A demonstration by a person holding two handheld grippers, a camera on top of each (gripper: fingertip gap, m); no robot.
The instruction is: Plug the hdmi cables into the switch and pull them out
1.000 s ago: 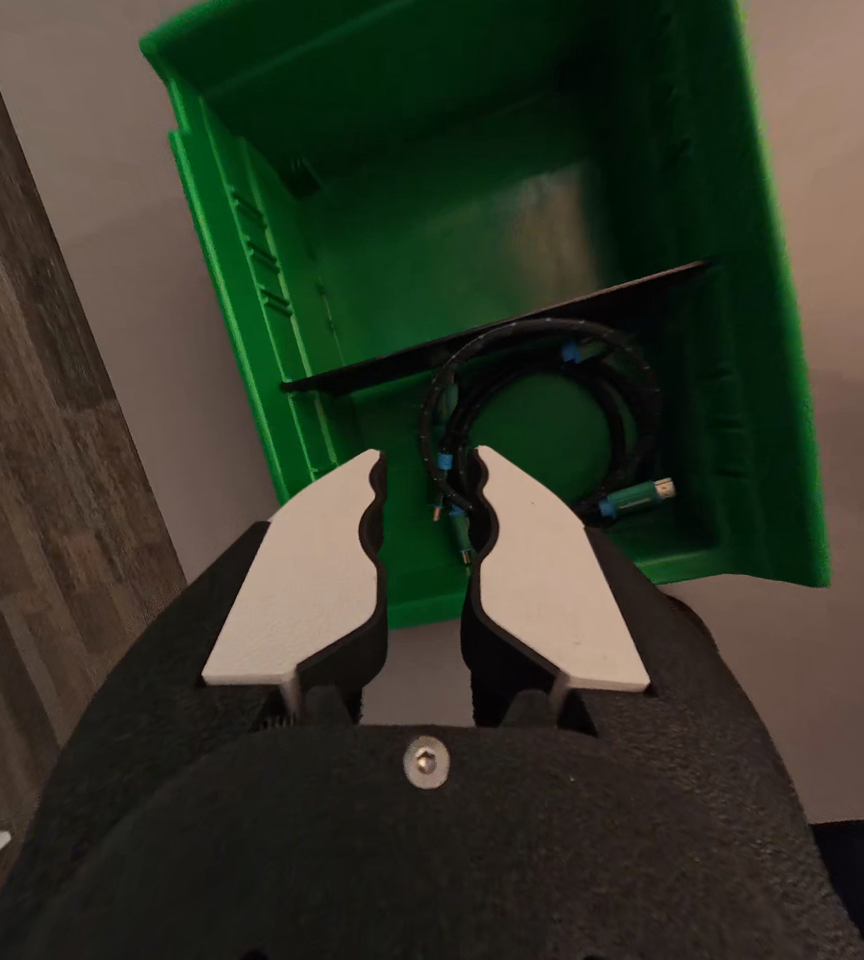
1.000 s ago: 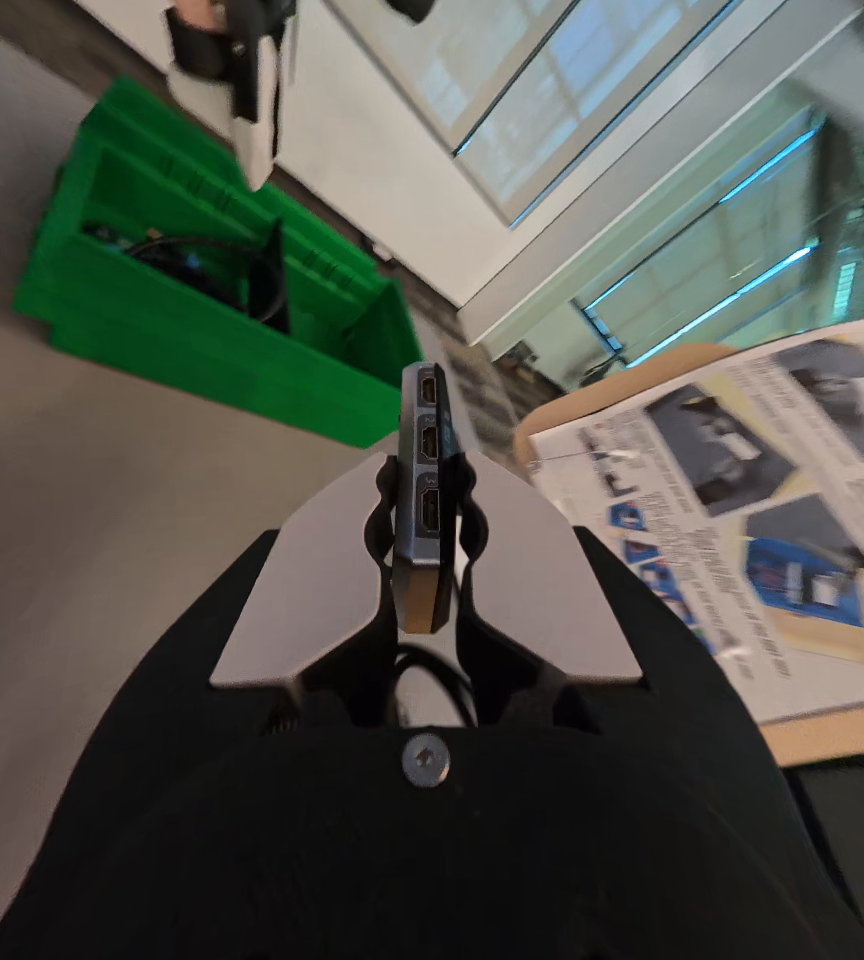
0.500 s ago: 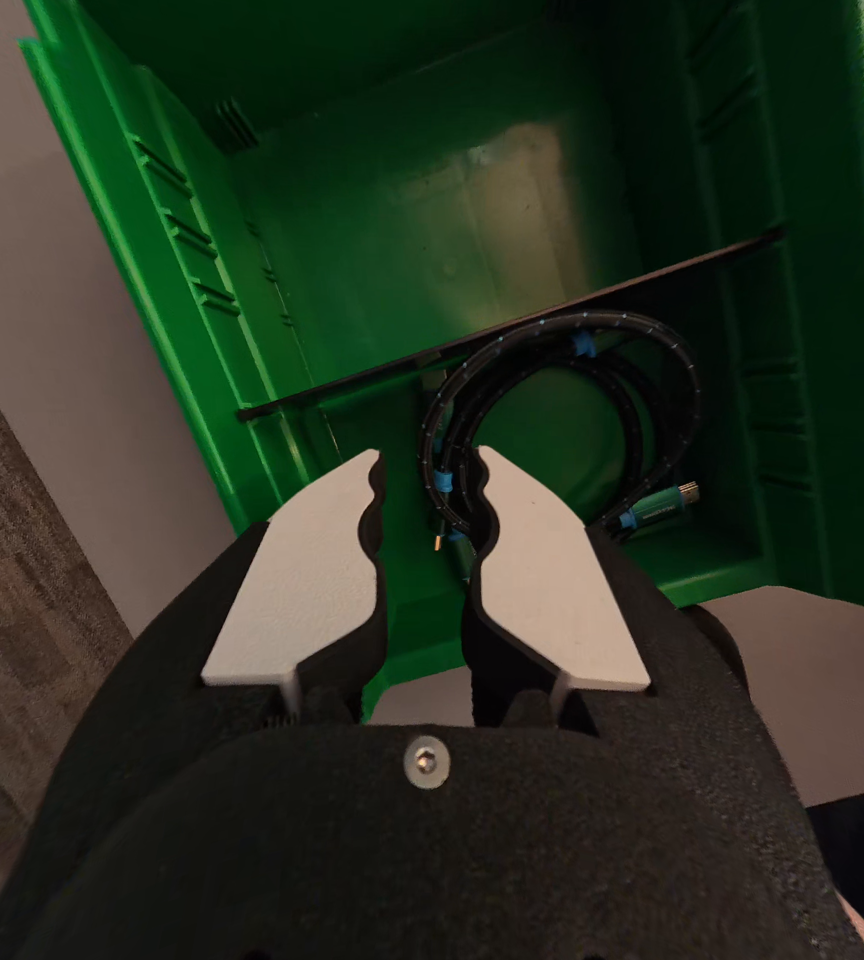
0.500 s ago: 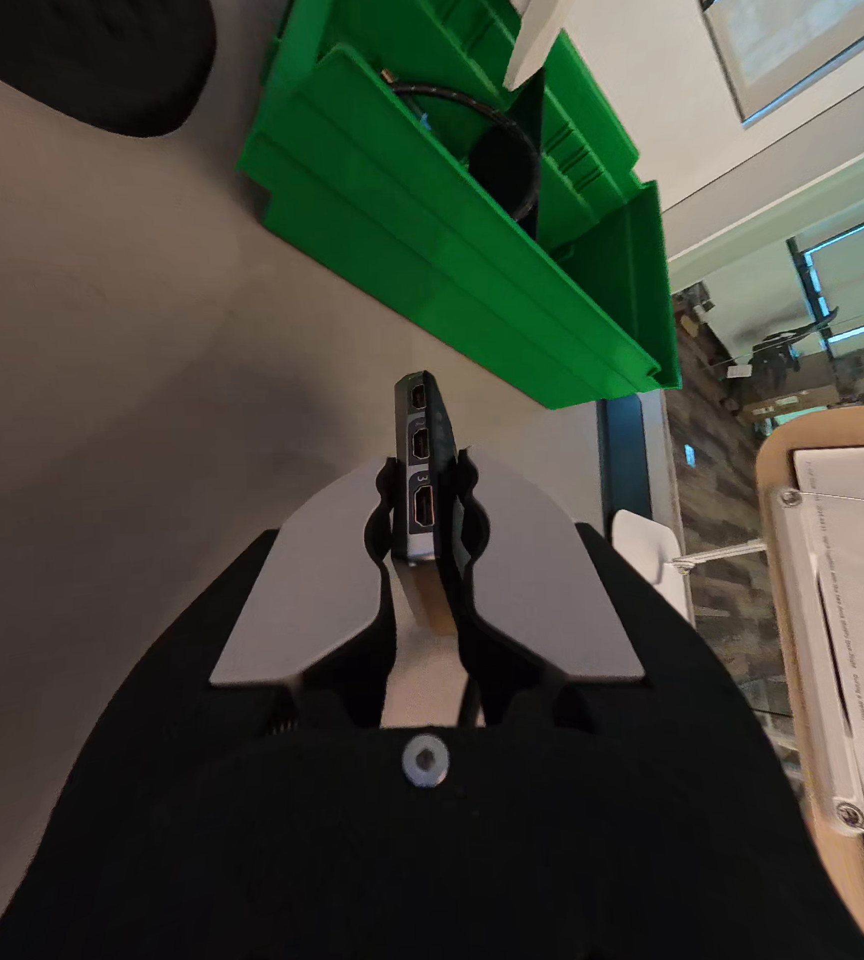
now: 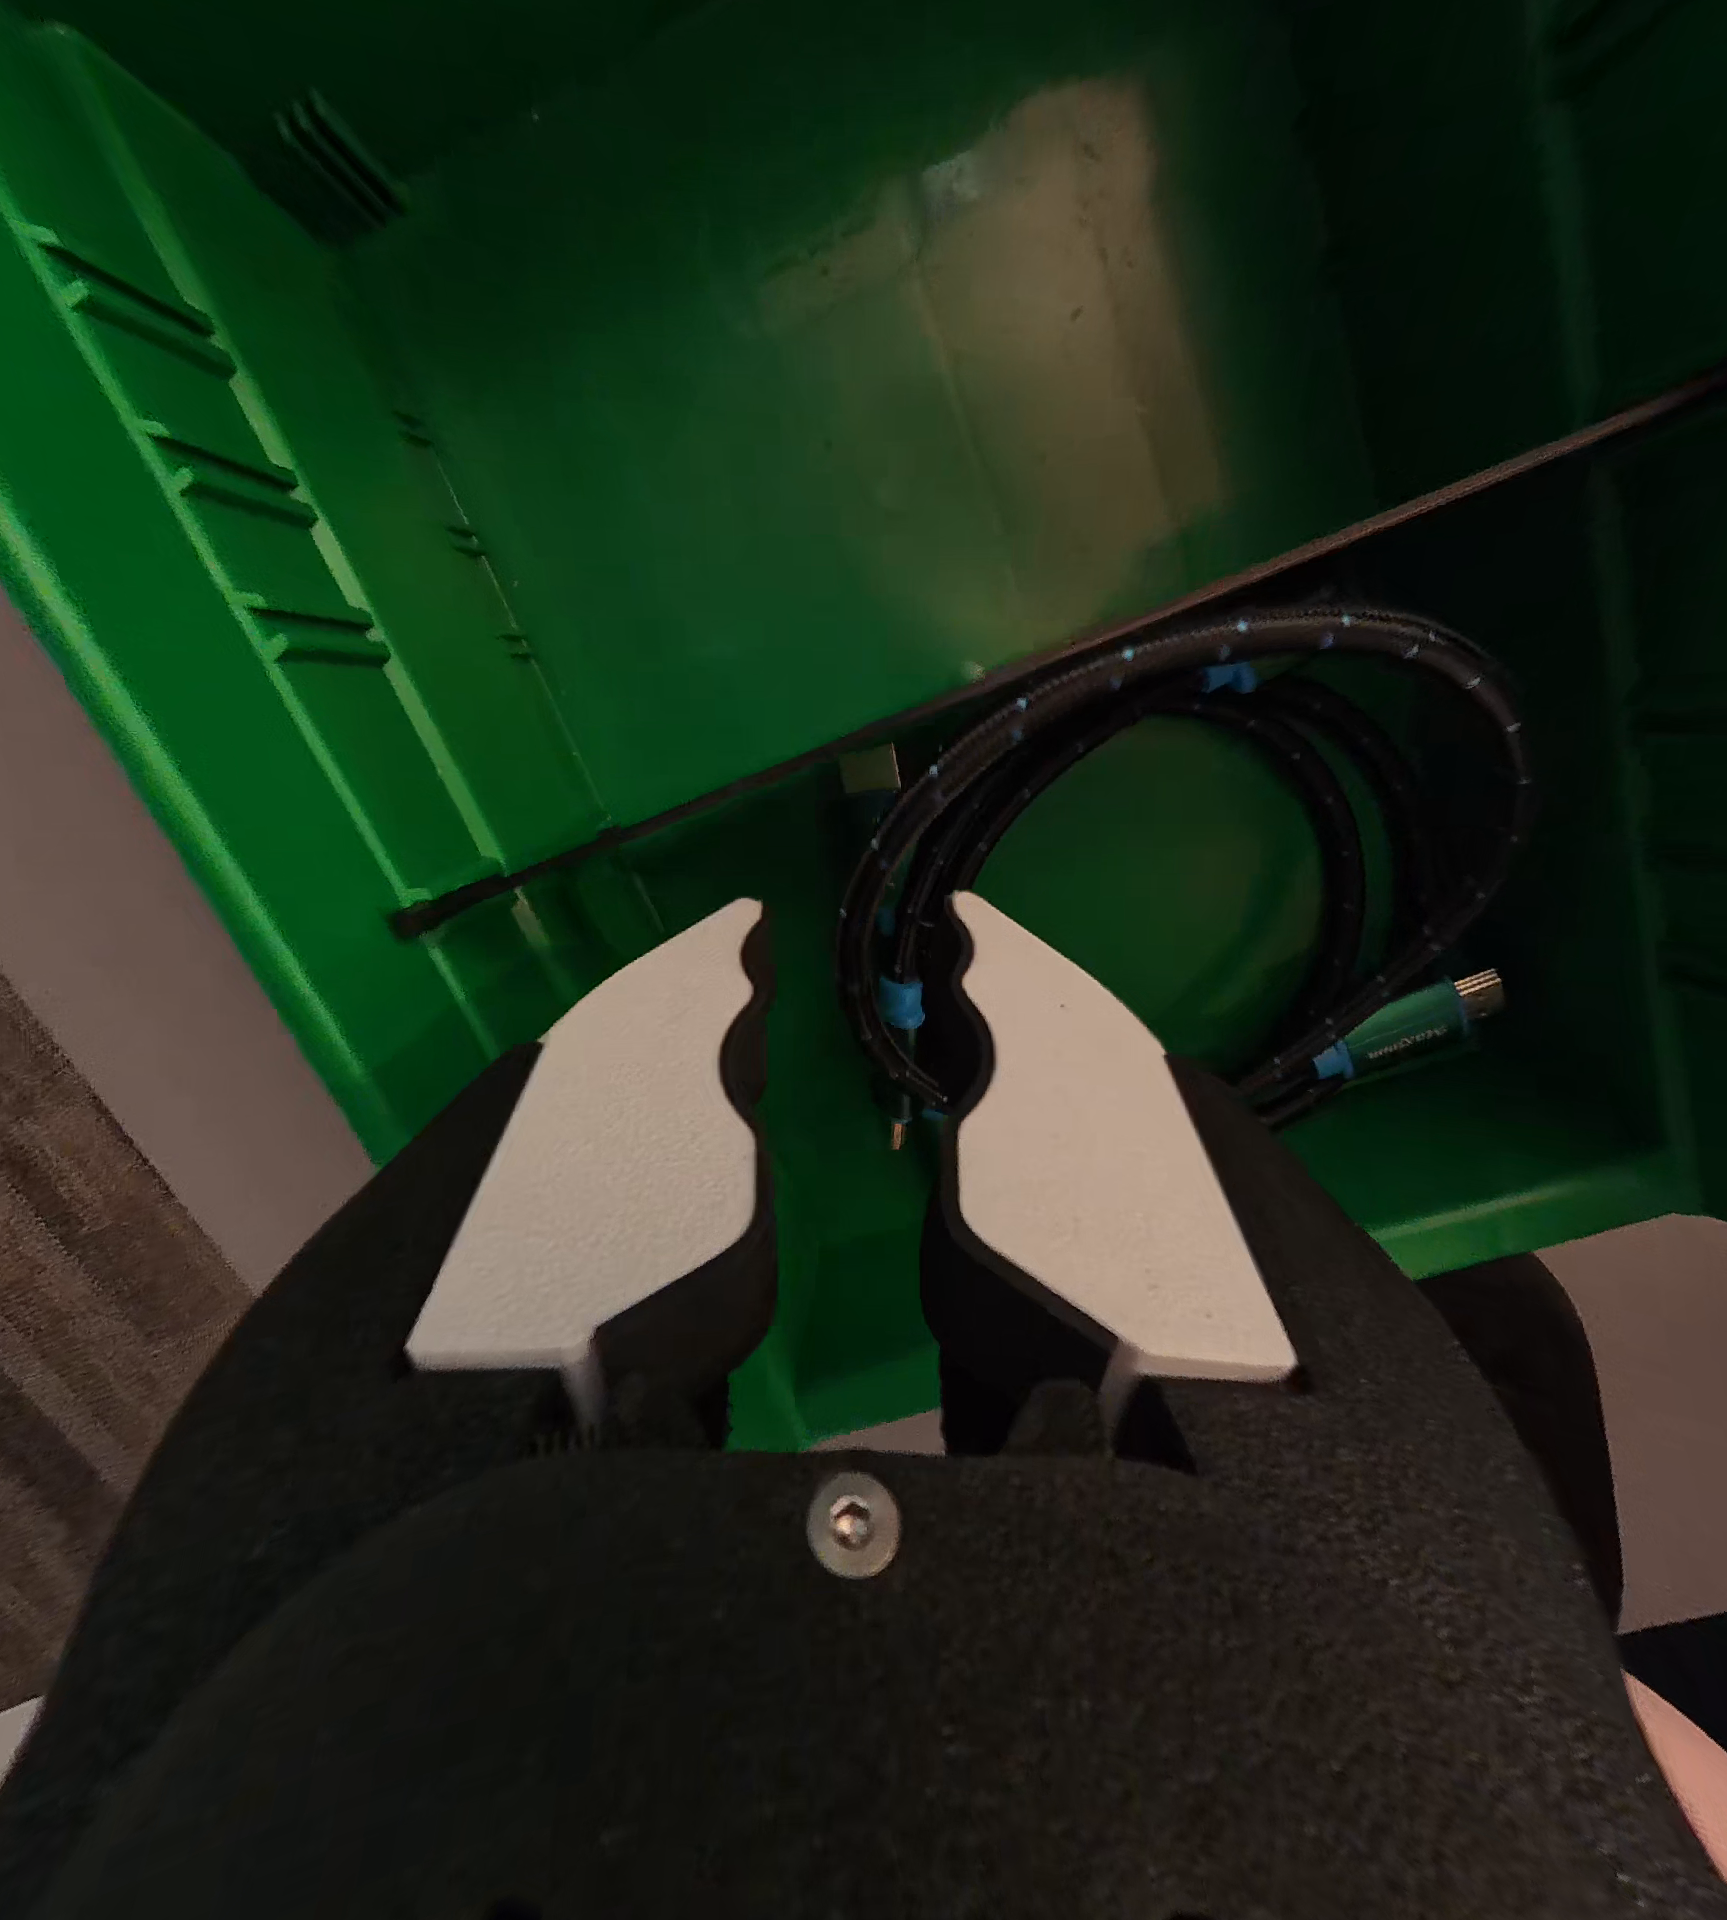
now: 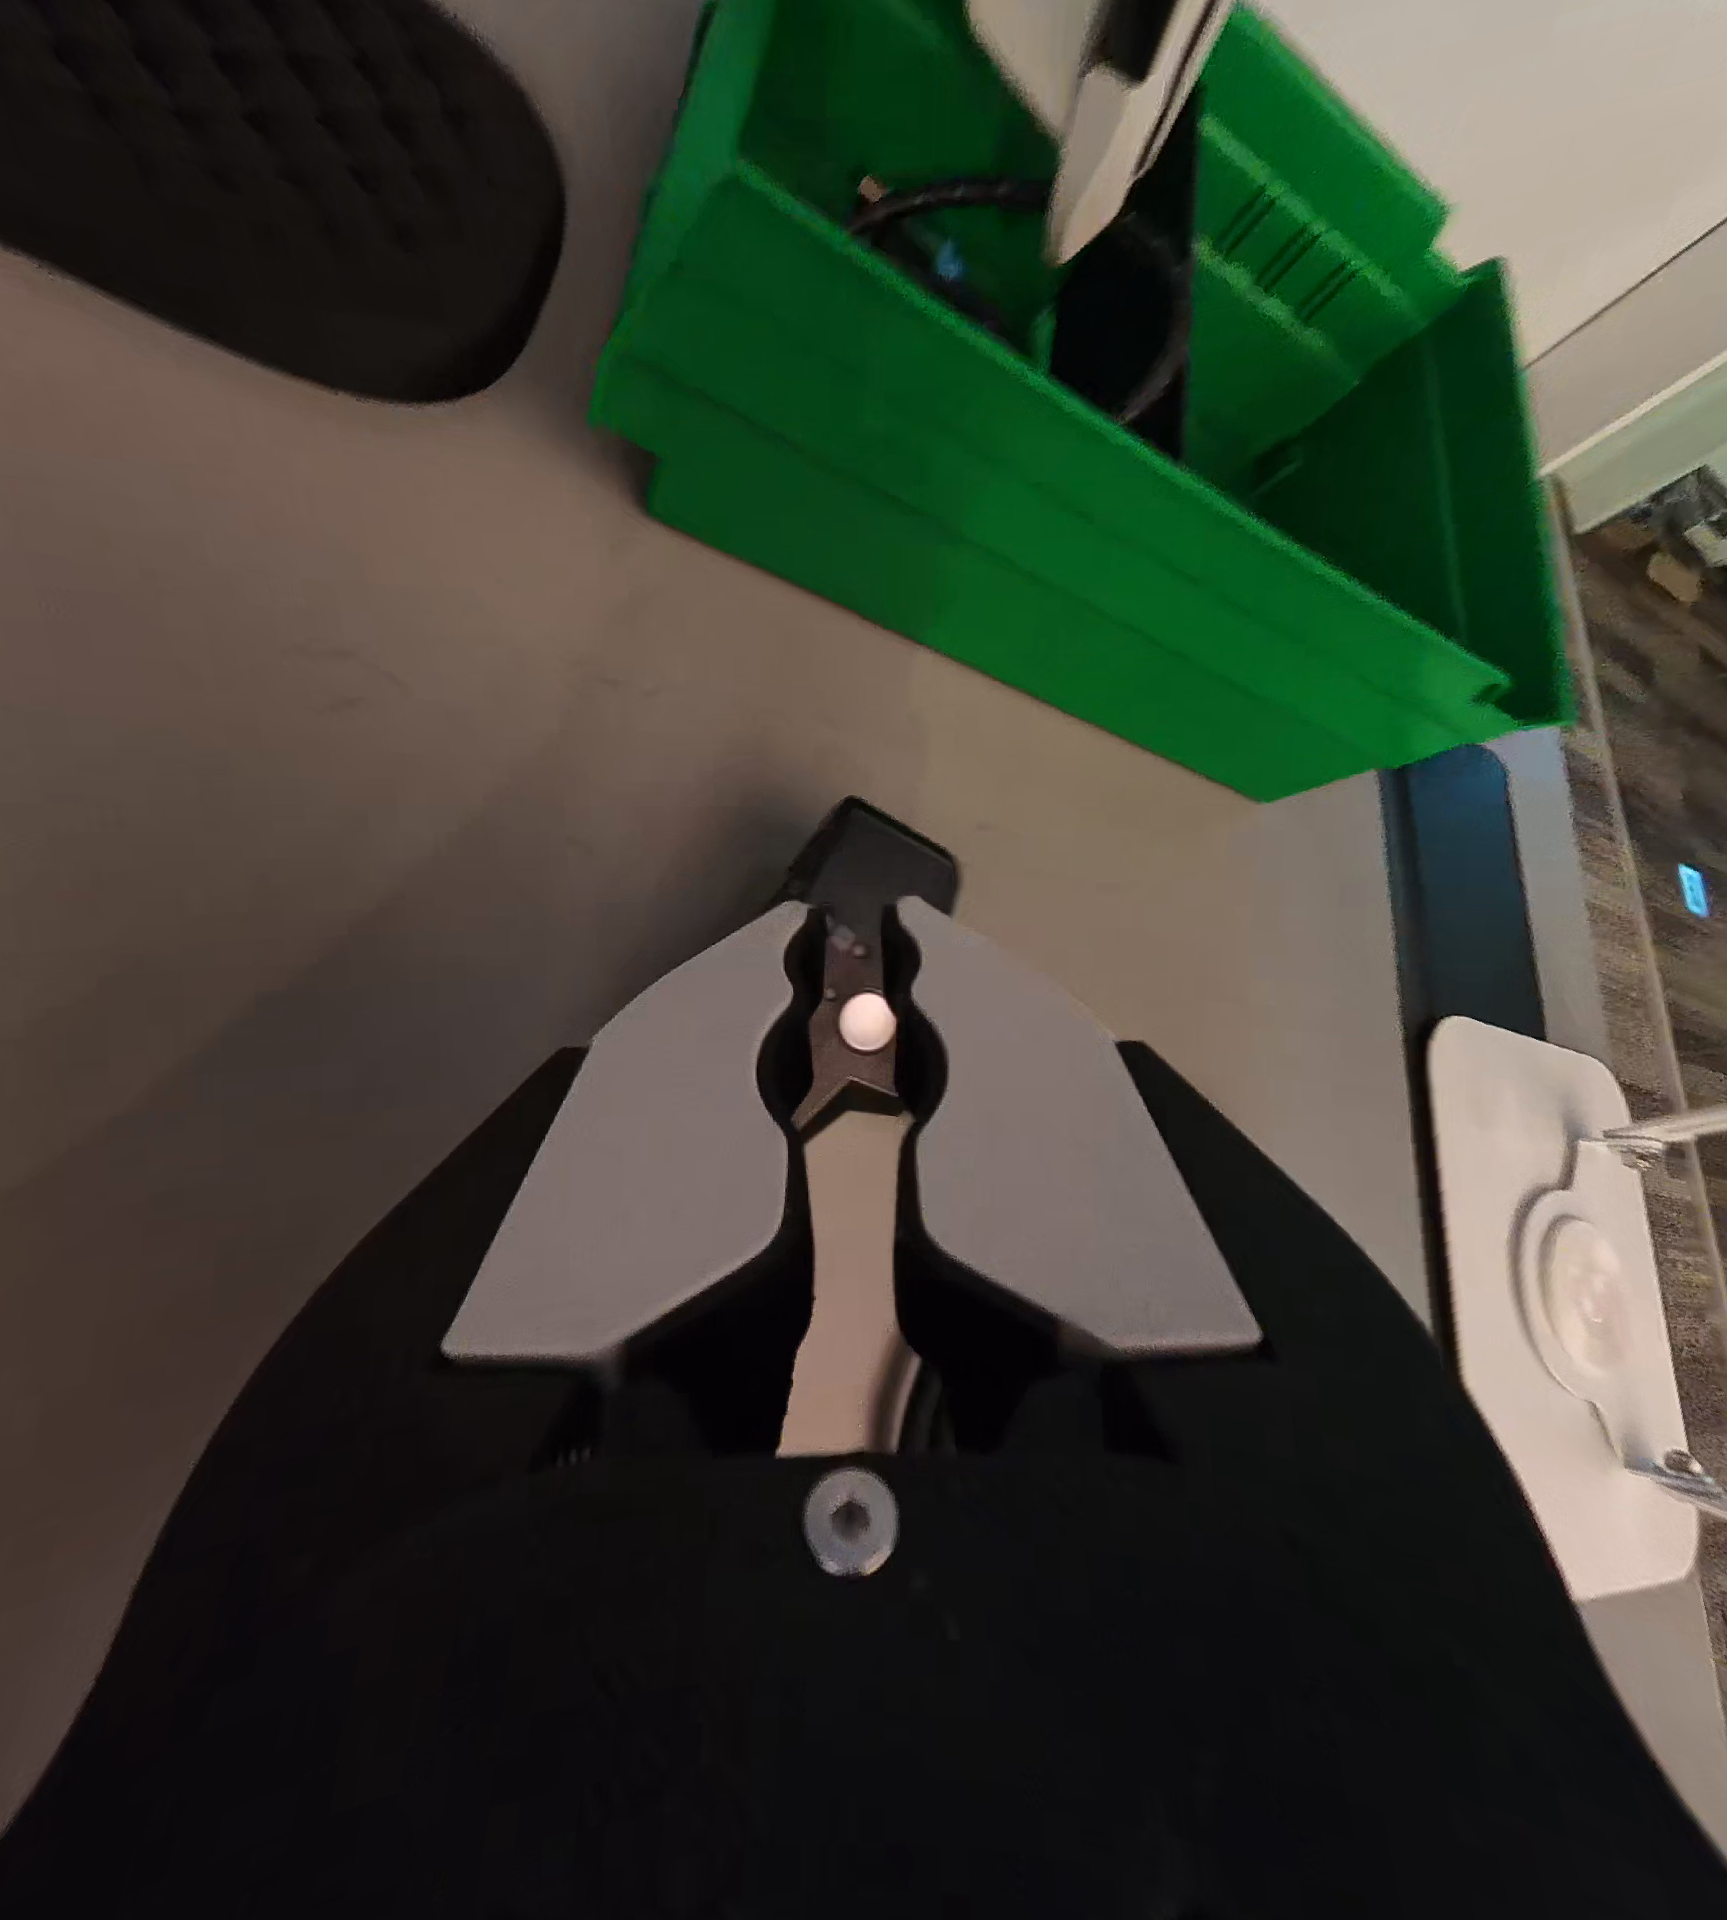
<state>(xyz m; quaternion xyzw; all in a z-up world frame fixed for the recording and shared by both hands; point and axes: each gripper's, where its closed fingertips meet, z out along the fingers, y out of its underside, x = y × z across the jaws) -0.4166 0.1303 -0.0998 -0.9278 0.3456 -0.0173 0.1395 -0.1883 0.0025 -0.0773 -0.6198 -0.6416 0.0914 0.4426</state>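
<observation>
Left gripper (image 5: 857,914) hangs over the green bin (image 5: 215,582), jaws spread, nothing between the pads. White fingers (image 5: 630,1122) frame the near compartment at 12 o'clock. Bin is split by a thin black divider (image 5: 1254,582) running from 9 toward 2 o'clock. Far compartment beyond the divider shows only bare green floor. Near compartment holds the coiled hdmi cables (image 5: 1461,727), black braided with blue flecks and blue bands, loop sitting at 1–2 o'clock of the fingertips. One teal-blue plug (image 5: 1410,1029) with a metal tip lies at 3 o'clock, by the near wall; another connector end pokes out low, just between the fingers; a third metal tip sits against the divider at 12 o'clock.

Right gripper (image 6: 854,914) is clamped on the switch (image 6: 864,1008), a dark slim box with a white round button, held edge-on just above the grey tabletop (image 6: 215,779). Its far end juts past the fingertips at 12 o'clock. Same green bin (image 6: 942,499) sits at 1 o'clock, well apart from the switch, with the left gripper (image 6: 1087,197) dipping into it. Black quilted pad (image 6: 215,177) at 10 o'clock. White stand base (image 6: 1524,1299) at 3 o'clock, off the table edge.
</observation>
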